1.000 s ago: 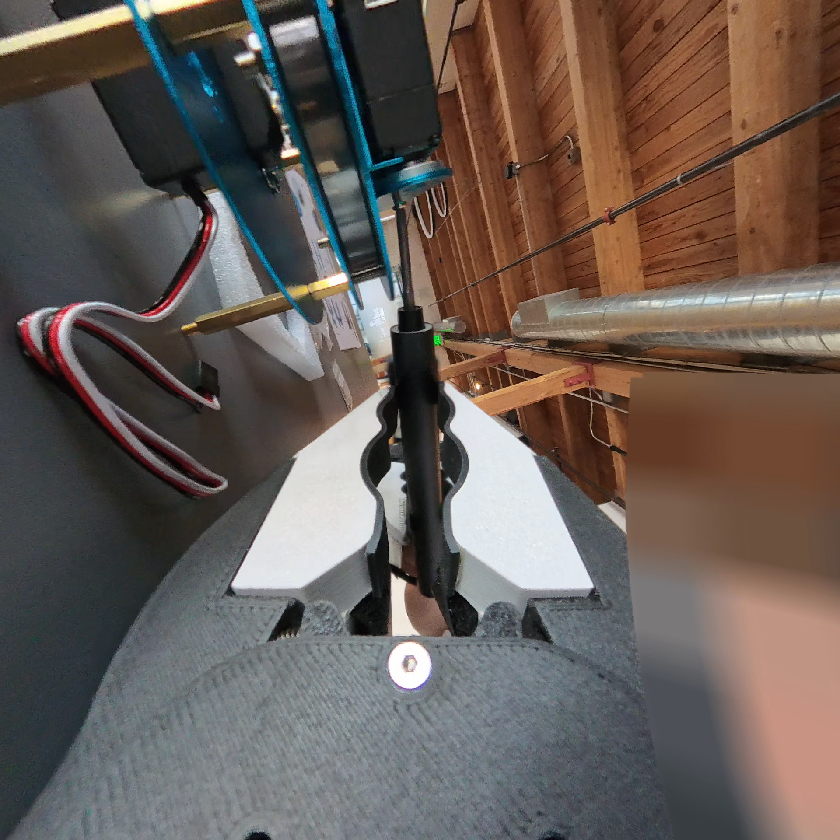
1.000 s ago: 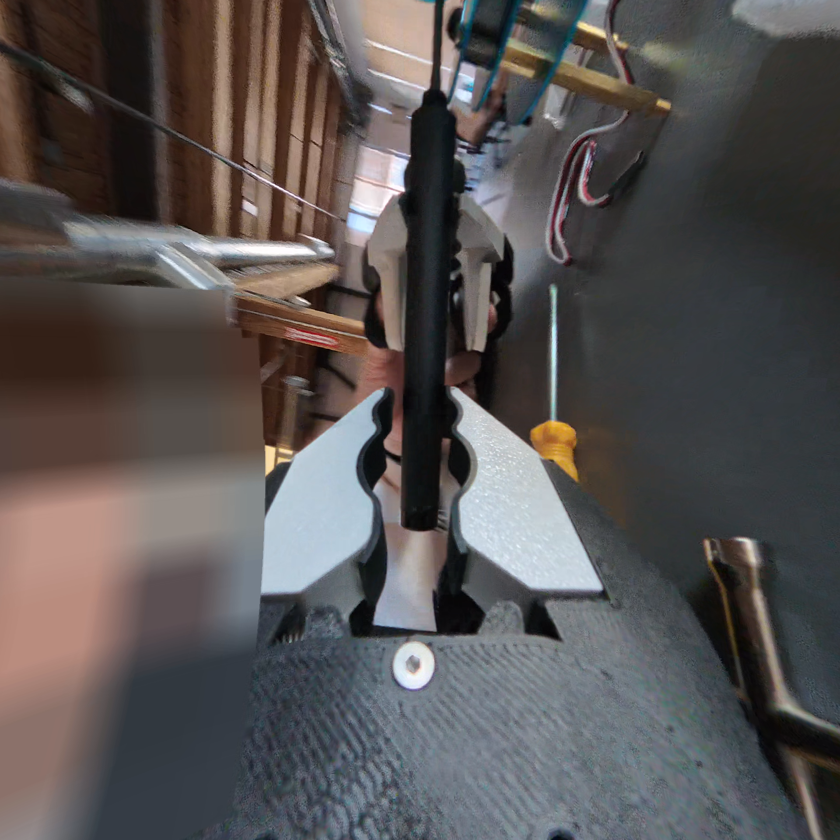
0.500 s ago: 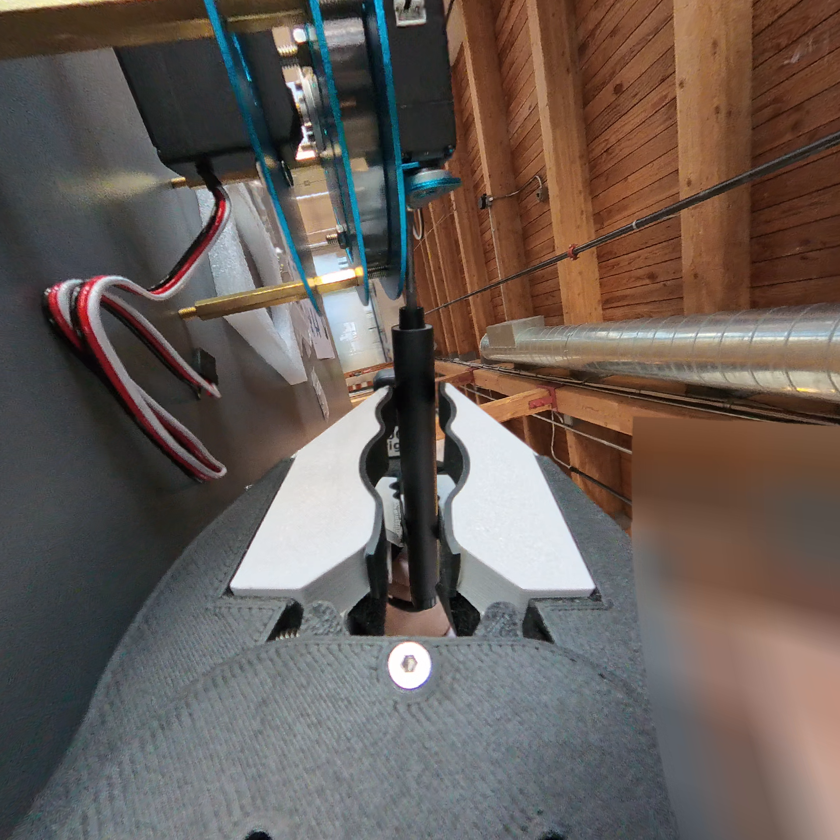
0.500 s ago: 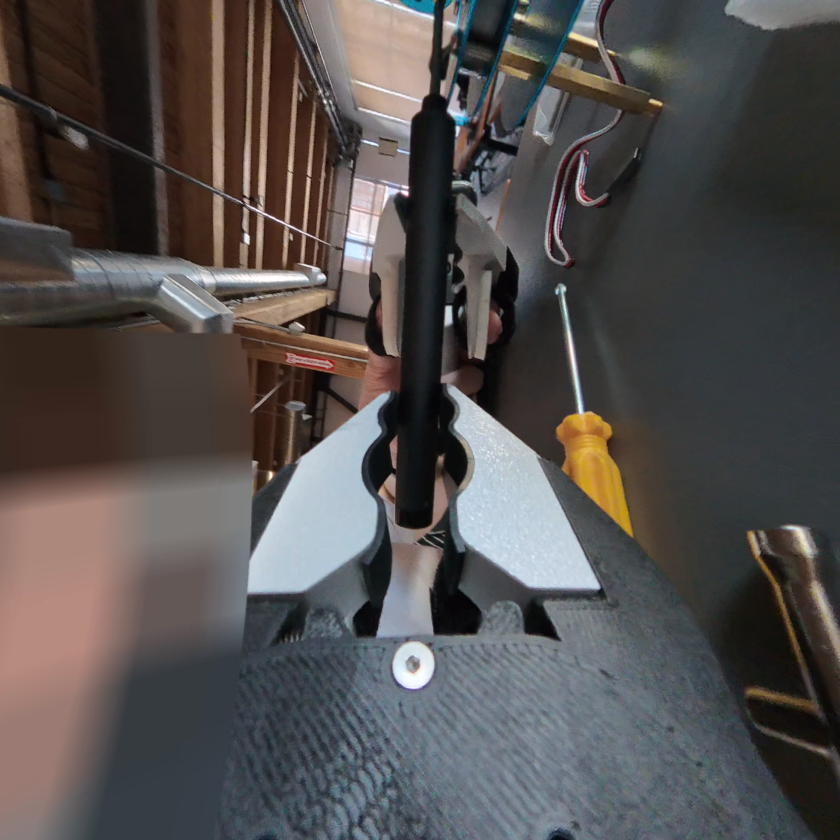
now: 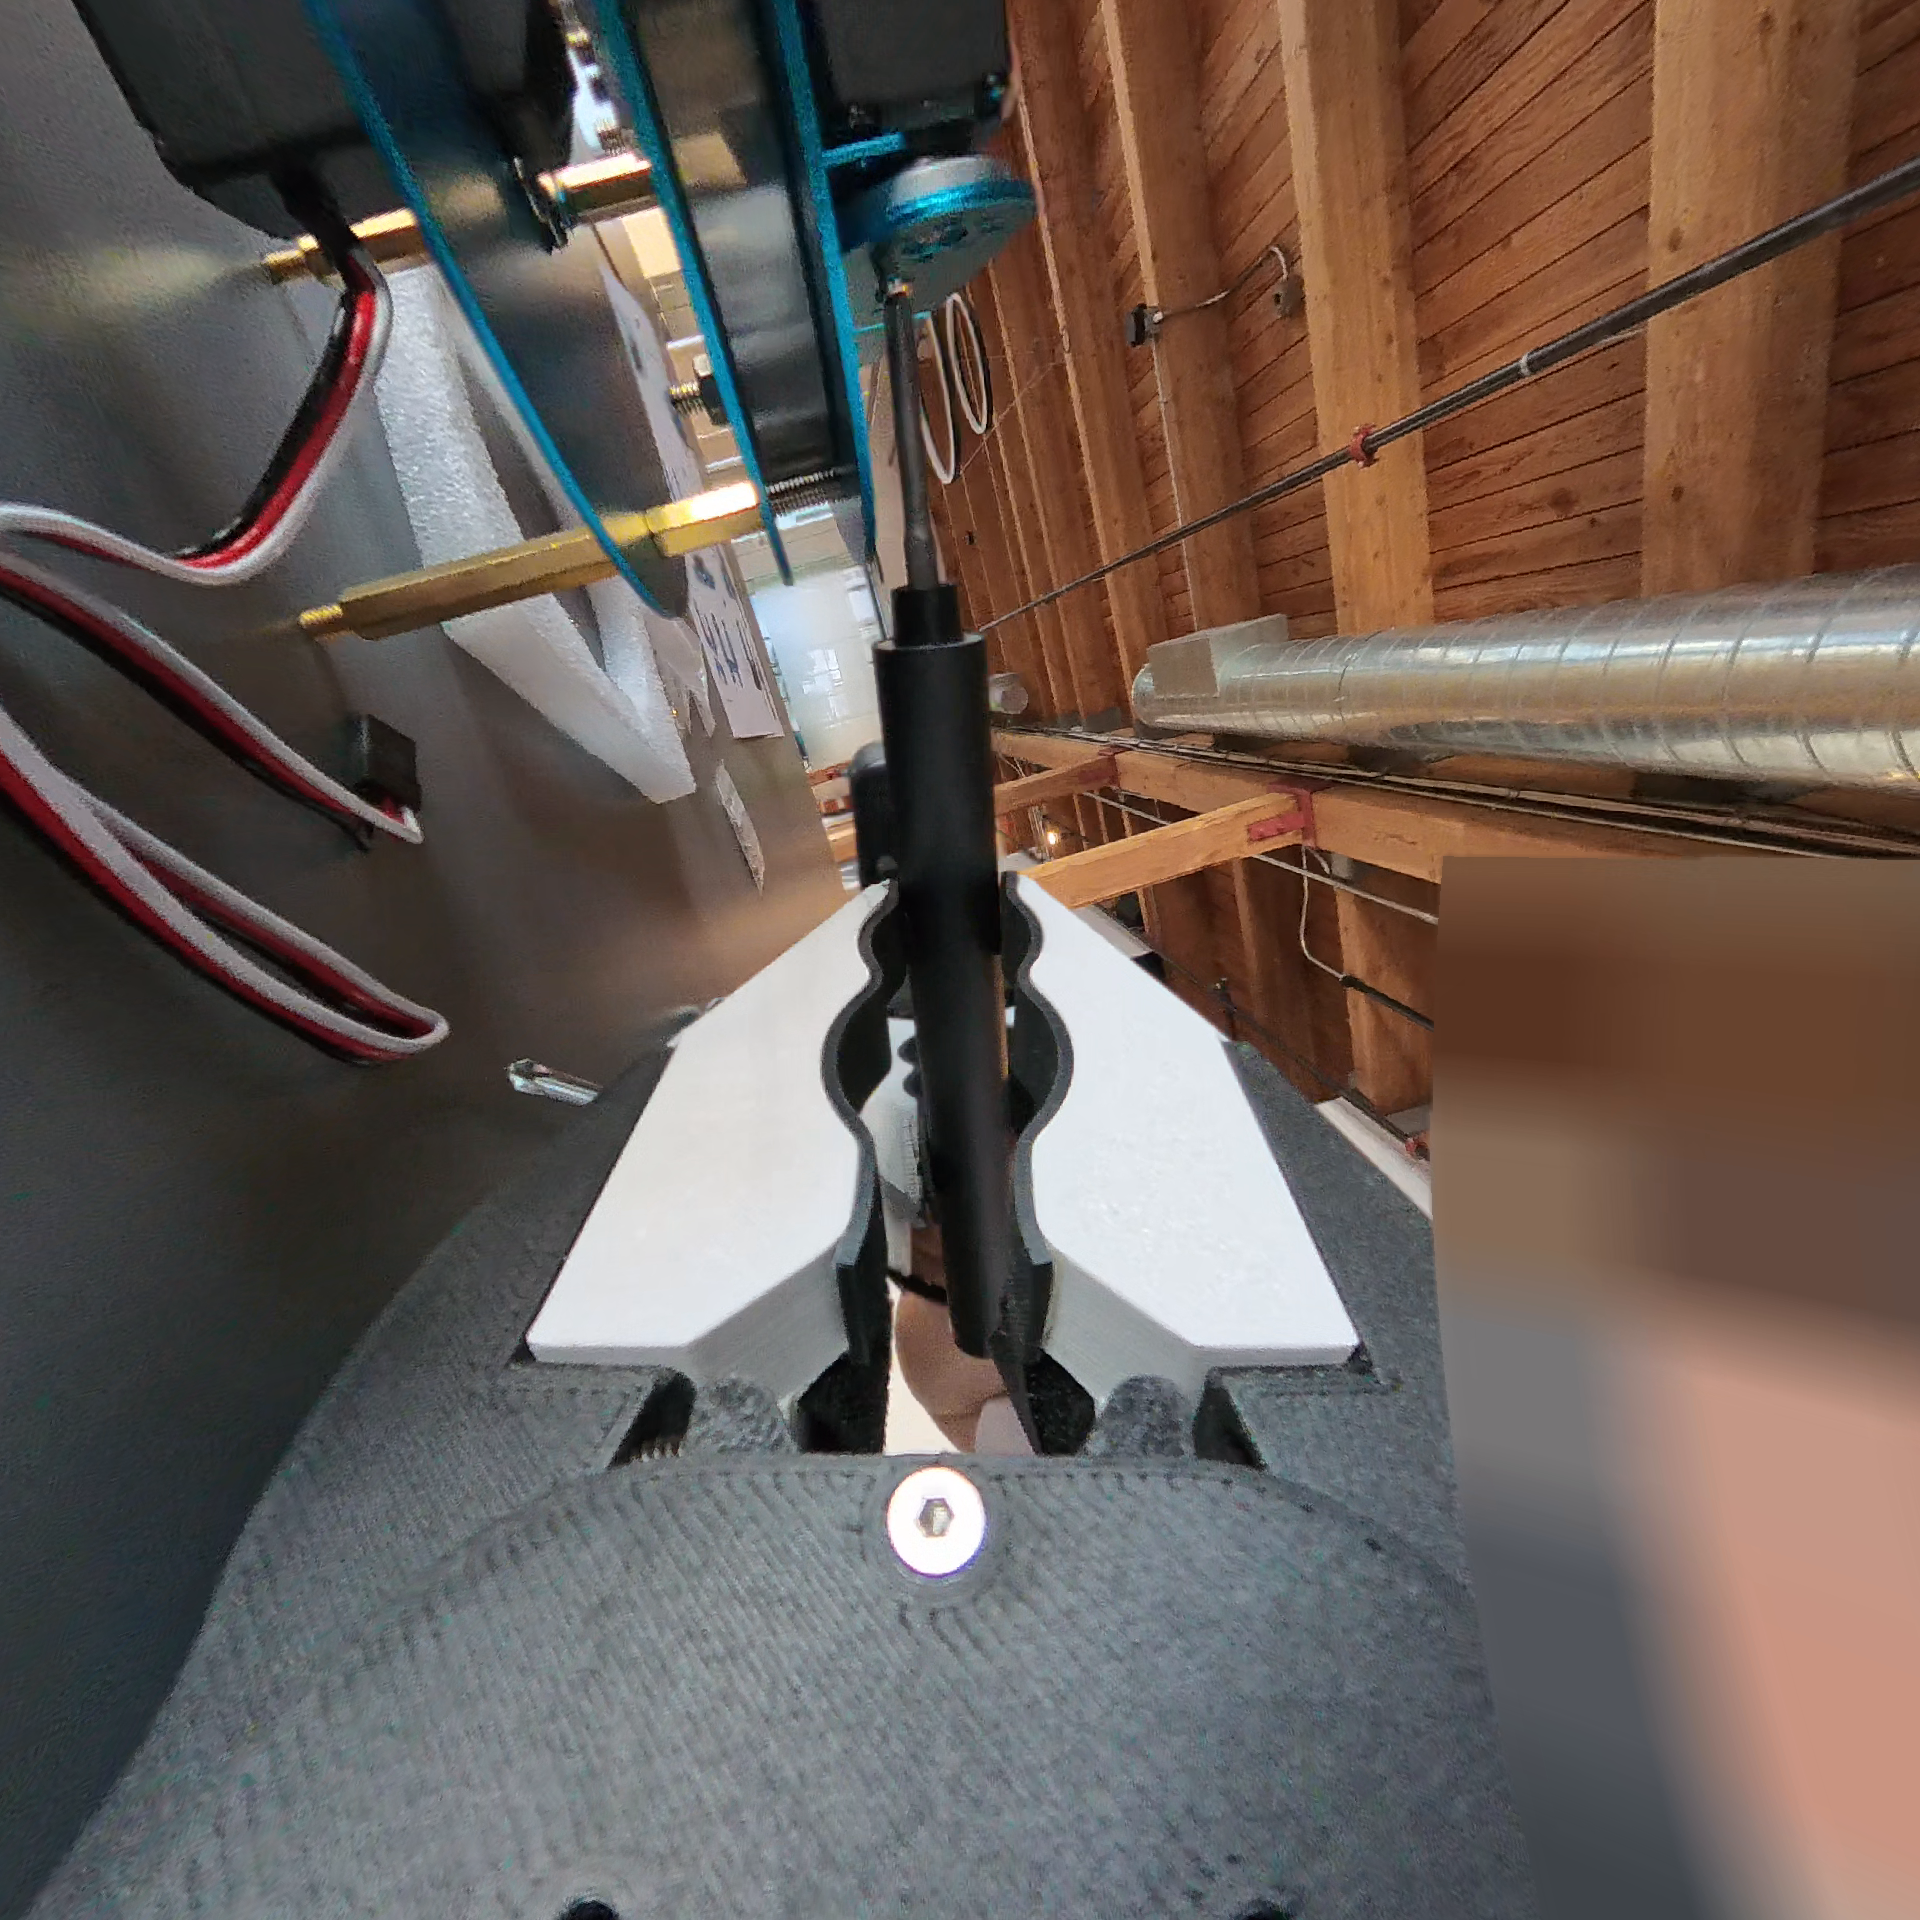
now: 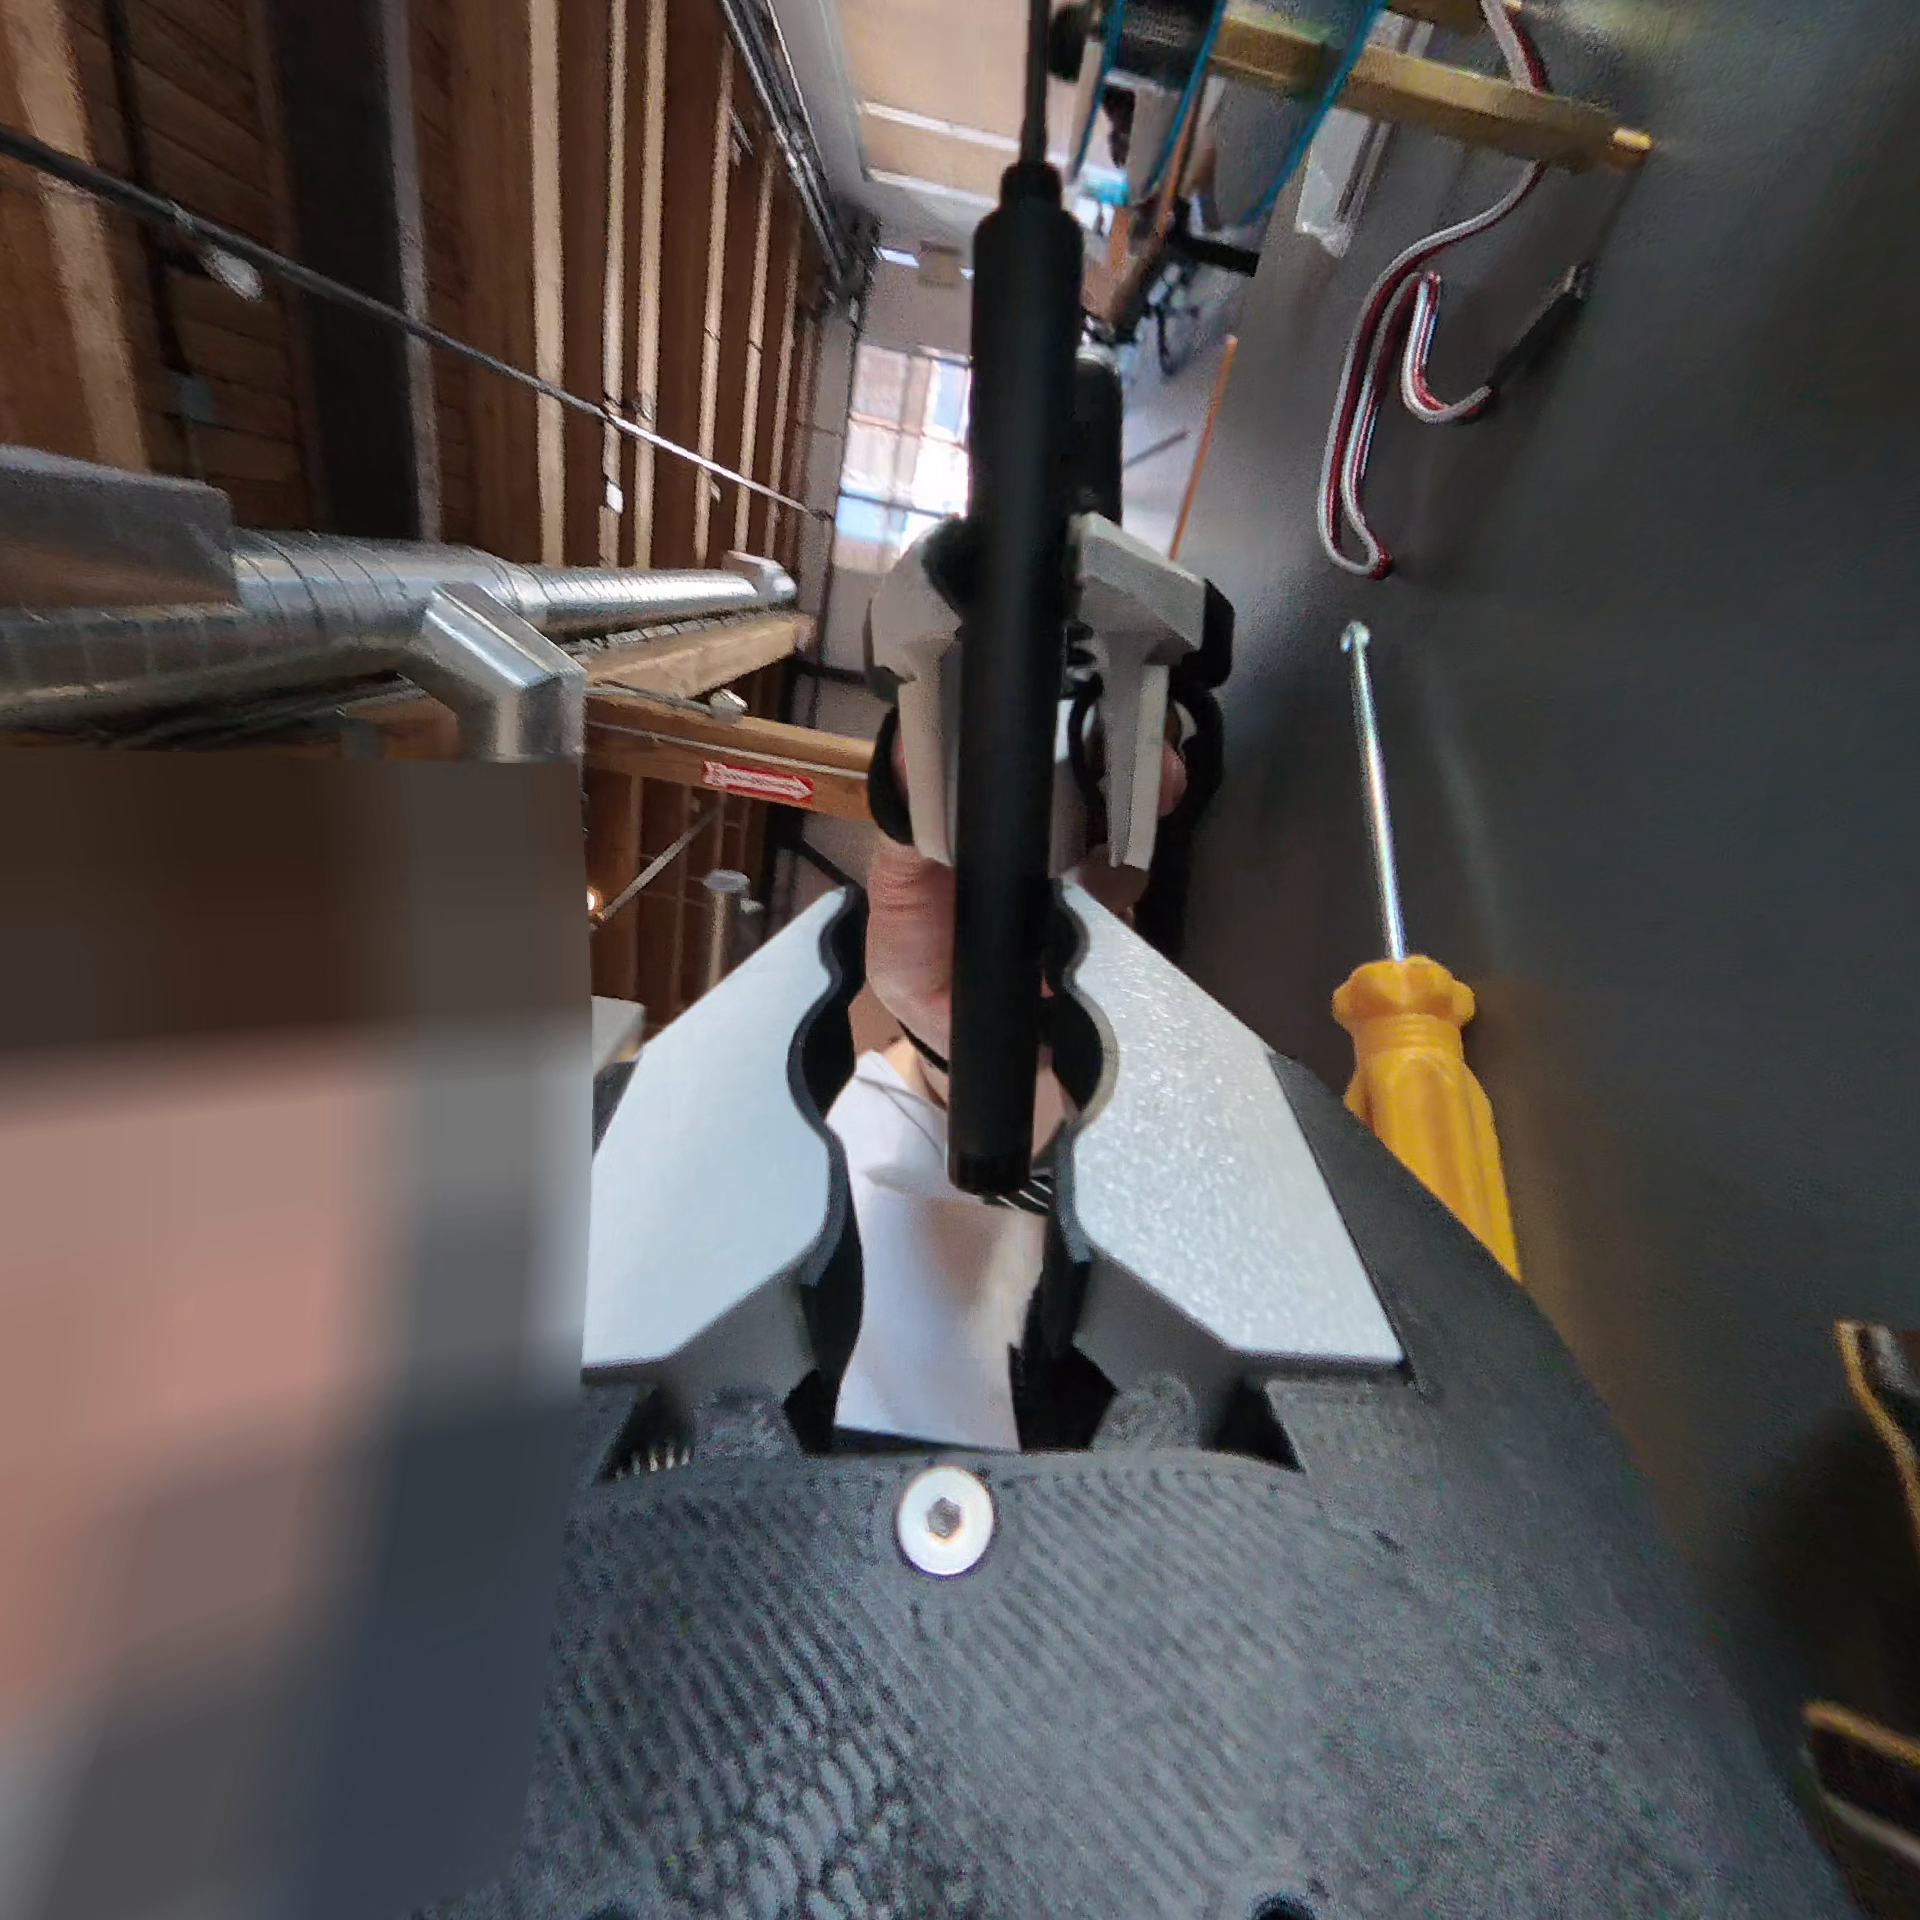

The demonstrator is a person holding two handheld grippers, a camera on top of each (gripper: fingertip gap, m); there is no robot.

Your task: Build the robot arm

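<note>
L gripper fingers closed on black driver handle, thin shaft tip touching blue servo horn on blue/black servo assy. R gripper narrow, clamps same handle at butt end; yellow screwdriver just beside on grey surface

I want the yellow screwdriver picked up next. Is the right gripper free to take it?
Probably not: the right gripper already seems shut on the black driver. The yellow screwdriver lies unobstructed beside it.

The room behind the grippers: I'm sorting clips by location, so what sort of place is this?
Probably a workshop or maker space: bare wood-plank wall, exposed metal duct, and a yellow-handled screwdriver on the grey surface.
</note>
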